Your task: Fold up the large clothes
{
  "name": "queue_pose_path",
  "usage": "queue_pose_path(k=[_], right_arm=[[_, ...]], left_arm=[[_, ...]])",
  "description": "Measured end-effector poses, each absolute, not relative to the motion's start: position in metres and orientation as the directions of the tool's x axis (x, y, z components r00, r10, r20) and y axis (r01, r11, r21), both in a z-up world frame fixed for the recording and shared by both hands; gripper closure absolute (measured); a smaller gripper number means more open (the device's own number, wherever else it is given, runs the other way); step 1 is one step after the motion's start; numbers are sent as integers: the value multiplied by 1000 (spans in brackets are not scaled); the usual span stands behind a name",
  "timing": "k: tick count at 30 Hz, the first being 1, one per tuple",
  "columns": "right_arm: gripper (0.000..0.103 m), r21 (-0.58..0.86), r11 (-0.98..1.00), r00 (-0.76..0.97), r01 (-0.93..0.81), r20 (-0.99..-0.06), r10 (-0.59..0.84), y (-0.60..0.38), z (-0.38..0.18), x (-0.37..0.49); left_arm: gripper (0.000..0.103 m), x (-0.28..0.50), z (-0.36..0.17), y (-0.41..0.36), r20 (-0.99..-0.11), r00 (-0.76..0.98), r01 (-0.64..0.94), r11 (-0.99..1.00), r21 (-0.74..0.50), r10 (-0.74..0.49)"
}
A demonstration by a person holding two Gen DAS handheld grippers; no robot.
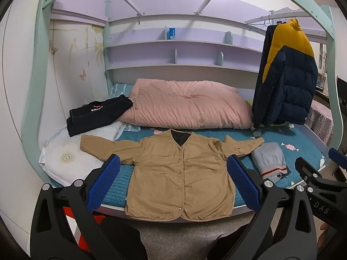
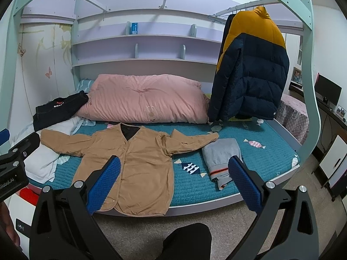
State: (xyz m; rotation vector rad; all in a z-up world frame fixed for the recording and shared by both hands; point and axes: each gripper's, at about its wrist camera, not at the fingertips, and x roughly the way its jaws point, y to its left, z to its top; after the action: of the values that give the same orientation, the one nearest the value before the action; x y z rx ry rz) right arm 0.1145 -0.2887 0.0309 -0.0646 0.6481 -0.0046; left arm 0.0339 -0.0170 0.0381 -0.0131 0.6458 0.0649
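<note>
A tan button-front jacket (image 1: 180,173) lies flat, face up, on the teal bed cover (image 1: 303,138), sleeves spread left and right, hem hanging over the front edge. It also shows in the right wrist view (image 2: 134,169). My left gripper (image 1: 173,182) is open and empty, held back from the bed in front of the jacket's body. My right gripper (image 2: 173,182) is open and empty, held back from the bed, facing the cover to the right of the jacket. The right gripper's body shows at the right edge of the left wrist view (image 1: 318,179).
A folded grey garment (image 2: 221,158) lies right of the jacket. A folded black garment (image 1: 97,112) and a white pillow (image 1: 65,160) lie at the left. A pink duvet (image 1: 186,106) lies behind. A navy and yellow puffer jacket (image 2: 251,69) hangs at the right.
</note>
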Motion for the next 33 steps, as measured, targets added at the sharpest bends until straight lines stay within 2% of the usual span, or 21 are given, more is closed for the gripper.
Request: queue_pose_path(k=[33], right_arm=[[7,-58,998,807,-23,-591,-15,-286,33,116]], left_arm=[[4,32,46,-15,-575,816,-68,998,-7,51]])
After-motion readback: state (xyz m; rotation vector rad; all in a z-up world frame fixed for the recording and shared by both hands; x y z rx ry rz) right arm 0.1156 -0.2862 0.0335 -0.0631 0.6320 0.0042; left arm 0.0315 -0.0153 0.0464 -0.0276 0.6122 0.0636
